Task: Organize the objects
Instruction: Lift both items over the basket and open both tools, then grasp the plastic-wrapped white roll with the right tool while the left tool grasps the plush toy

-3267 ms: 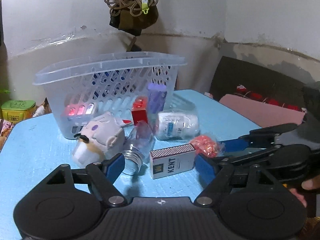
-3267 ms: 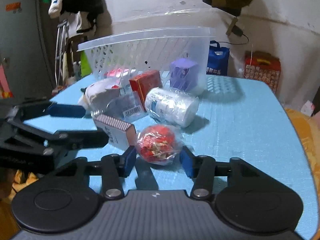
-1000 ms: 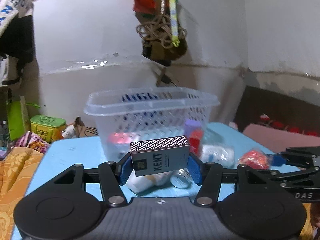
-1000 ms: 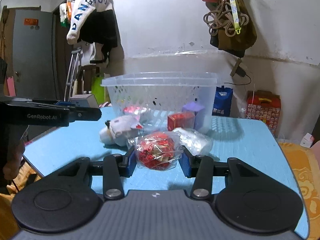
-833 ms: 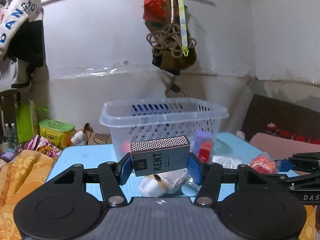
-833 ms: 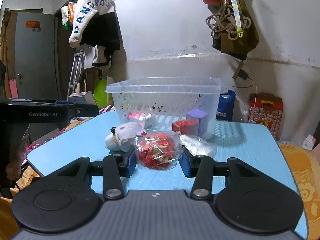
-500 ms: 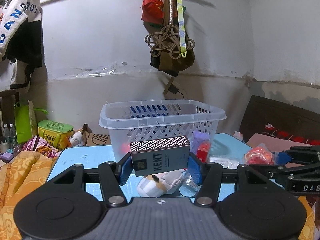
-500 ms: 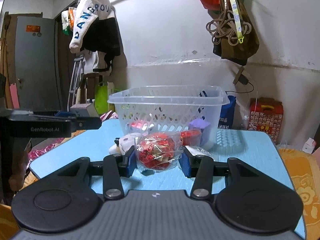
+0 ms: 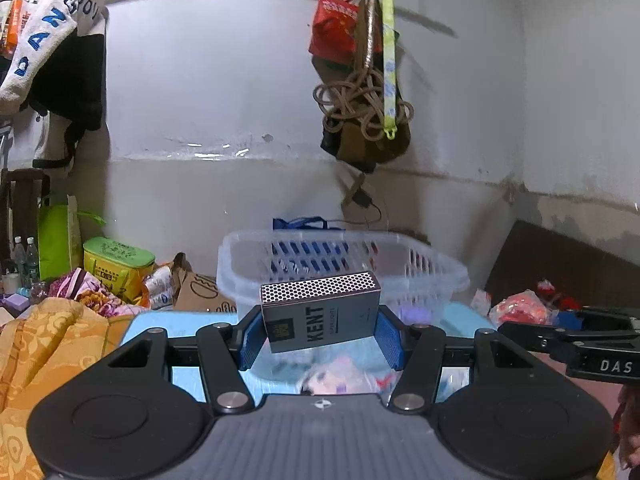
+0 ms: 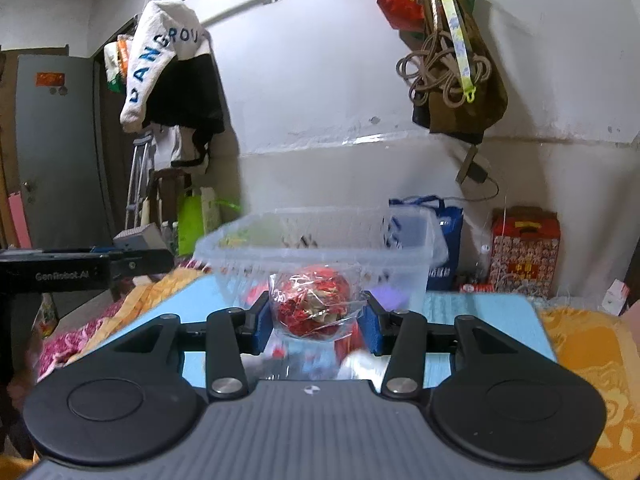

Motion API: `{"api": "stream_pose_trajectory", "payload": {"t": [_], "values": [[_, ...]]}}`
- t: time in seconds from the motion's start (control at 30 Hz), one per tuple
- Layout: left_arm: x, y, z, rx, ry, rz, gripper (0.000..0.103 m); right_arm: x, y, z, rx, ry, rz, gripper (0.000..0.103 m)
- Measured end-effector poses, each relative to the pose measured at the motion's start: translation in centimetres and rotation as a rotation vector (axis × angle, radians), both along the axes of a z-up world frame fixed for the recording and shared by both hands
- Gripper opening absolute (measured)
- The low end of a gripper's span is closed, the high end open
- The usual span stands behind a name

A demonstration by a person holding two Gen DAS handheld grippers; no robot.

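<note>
Grippers both carry loads above the blue worktop (image 9: 160, 322). The left gripper (image 9: 320, 330) has its blue pads pressed on the two short ends of a grey KENT box (image 9: 320, 312), which sits level between them with its dotted striking face turned up and its label toward the camera. The right gripper (image 10: 316, 318) is clamped on a clear bag (image 10: 314, 306) of red sweets, the plastic crinkled against both pads. Beyond each load stands the clear basket (image 9: 436, 270), upright on the worktop, its slotted walls showing blue and red shapes inside; in the right view its rim (image 10: 320, 254) is blurred. Under the box a white plush toy (image 9: 332, 378) lies on the worktop, out of focus. In the left view the right gripper reaches in from the right edge with the bag (image 9: 520, 310) at its tip; in the right view the left gripper (image 10: 132, 262) shows at the left edge.
</note>
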State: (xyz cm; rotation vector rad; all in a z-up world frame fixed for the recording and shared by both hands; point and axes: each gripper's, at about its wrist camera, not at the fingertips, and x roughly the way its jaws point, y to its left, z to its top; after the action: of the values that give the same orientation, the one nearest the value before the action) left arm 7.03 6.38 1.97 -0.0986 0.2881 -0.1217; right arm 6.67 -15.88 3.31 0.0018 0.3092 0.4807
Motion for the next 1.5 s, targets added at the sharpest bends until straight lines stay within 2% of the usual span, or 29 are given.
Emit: {"api": "stream_pose_trajectory", "payload": {"t": [0.13,0.23,0.33,0.47,0.6,0.67,0.8,0.83,0.87,0.9,0.93,0.97,1.03,1.13,1.3,1.37,1.43,1.5], "values": [[2.5,0.2,2.4,-0.041,0.002,0.014,0.061,2.5,0.9,3.1,-0.023,-0.019,-0.016,0.048],[5.0,0.3,3.8,-0.074,0.008,0.043,0.061,5.1,1.5,5.0,-0.030,0.008,-0.018,0.049],[7.8,-0.5,5.0,-0.050,0.021,0.053,0.061,8.1,2.7,6.1,-0.077,0.020,-0.044,0.049],[11.2,-0.5,5.2,-0.069,0.051,0.068,0.061,11.5,3.3,5.3,-0.086,0.051,-0.072,0.049],[13.5,0.6,2.9,-0.136,0.128,0.098,0.061,13.3,2.8,2.1,-0.035,0.113,-0.053,0.049],[14.6,0.8,1.8,-0.091,0.184,0.124,0.061,14.0,3.1,1.6,-0.060,0.126,-0.072,0.049],[15.2,1.6,1.2,-0.106,0.210,0.093,0.061,14.0,3.8,1.3,-0.080,0.107,-0.060,0.052],[15.1,1.6,1.3,-0.104,0.198,0.088,0.062,13.8,4.1,1.3,-0.100,0.087,-0.060,0.060],[15.0,1.5,1.3,-0.092,0.185,0.088,0.074,13.5,4.4,1.5,-0.109,0.063,-0.066,0.080],[14.9,1.4,1.3,-0.075,0.177,0.090,0.095,13.2,4.5,1.5,-0.112,0.043,-0.079,0.090],[14.9,1.2,1.3,-0.055,0.167,0.098,0.102,12.8,4.5,1.7,-0.114,0.021,-0.097,0.095],[14.6,1.1,1.3,-0.031,0.150,0.118,0.103,12.6,4.4,2.0,-0.116,0.002,-0.106,0.099],[14.4,1.1,1.5,-0.004,0.140,0.114,0.103,12.1,4.0,2.7,-0.097,-0.018,-0.110,0.102],[13.6,1.3,2.0,-0.004,0.123,0.113,0.103,10.8,3.2,3.7,-0.070,-0.039,-0.132,0.103],[9.4,1.0,2.9,0.017,0.043,0.054,0.103,7.7,1.5,4.4,-0.004,-0.015,-0.128,0.103],[6.6,0.7,2.1,0.029,0.025,0.004,0.103,5.4,0.5,3.3,0.035,0.026,-0.126,0.103],[4.2,0.6,0.5,0.015,0.010,0.005,0.103,3.2,-0.5,1.1,0.097,0.047,-0.123,0.103],[3.1,0.2,-1.3,0.026,0.048,-0.017,0.103,2.0,-1.4,-1.6,0.144,0.084,-0.126,0.103]]}}
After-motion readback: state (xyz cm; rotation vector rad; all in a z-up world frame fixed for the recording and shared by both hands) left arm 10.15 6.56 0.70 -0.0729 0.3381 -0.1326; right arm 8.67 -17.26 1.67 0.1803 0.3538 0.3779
